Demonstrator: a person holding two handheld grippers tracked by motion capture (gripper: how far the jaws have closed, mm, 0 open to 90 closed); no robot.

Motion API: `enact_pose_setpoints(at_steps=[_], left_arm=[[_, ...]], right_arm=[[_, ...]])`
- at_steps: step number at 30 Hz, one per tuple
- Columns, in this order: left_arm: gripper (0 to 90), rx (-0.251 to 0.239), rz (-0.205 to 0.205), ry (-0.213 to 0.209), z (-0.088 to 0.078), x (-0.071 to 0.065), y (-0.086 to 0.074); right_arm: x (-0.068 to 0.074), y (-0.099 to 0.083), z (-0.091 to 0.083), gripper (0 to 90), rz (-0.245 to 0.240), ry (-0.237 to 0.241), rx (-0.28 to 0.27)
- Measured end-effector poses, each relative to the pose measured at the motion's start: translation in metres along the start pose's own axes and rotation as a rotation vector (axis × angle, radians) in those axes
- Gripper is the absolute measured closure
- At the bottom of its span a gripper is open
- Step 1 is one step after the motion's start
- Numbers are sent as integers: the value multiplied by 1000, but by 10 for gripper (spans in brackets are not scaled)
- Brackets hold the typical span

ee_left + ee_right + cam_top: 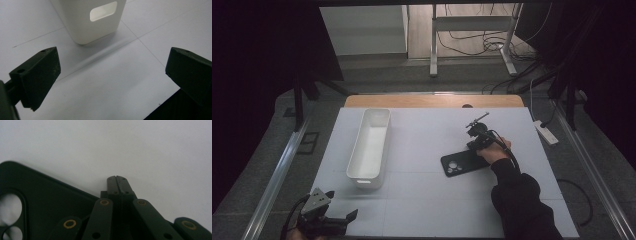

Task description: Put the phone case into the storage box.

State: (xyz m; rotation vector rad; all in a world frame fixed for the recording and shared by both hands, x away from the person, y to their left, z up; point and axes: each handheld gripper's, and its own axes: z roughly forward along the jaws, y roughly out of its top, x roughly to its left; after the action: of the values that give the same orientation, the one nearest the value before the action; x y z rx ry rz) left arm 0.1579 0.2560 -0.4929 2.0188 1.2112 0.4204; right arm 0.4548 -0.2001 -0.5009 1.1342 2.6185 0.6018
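A black phone case (462, 162) lies flat on the white mat, camera cut-outs toward the left. My right gripper (476, 144) is held by a hand in a dark sleeve at the case's right end. In the right gripper view its jaws (116, 179) are pressed together over the white surface just past the edge of the case (50, 202), with nothing visible between the tips. My left gripper (337, 220) rests at the near left corner of the mat. Its jaws (112, 72) stand wide open with only bare mat between them, facing the end of a white bin (85, 27).
The long white bin (364, 182) stands lengthwise on the left half of the mat, with a handle slot in its near end. The mat (427, 200) covers a wooden table (432, 101). A power strip (546, 132) and cables lie on the floor to the right.
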Motion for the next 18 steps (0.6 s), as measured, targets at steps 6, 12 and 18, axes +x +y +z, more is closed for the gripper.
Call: enact_pose_setpoints(at_steps=[6, 12, 18], left_arm=[[6, 1, 1, 1, 0, 0, 0], [6, 2, 4, 3, 0, -1, 0], [6, 3, 6, 2, 0, -1, 0]], right_arm=[[0, -12, -6, 898, -1, -2, 2], [2, -24, -13, 898, 3, 9, 7], [5, -36, -20, 898, 3, 20, 5]])
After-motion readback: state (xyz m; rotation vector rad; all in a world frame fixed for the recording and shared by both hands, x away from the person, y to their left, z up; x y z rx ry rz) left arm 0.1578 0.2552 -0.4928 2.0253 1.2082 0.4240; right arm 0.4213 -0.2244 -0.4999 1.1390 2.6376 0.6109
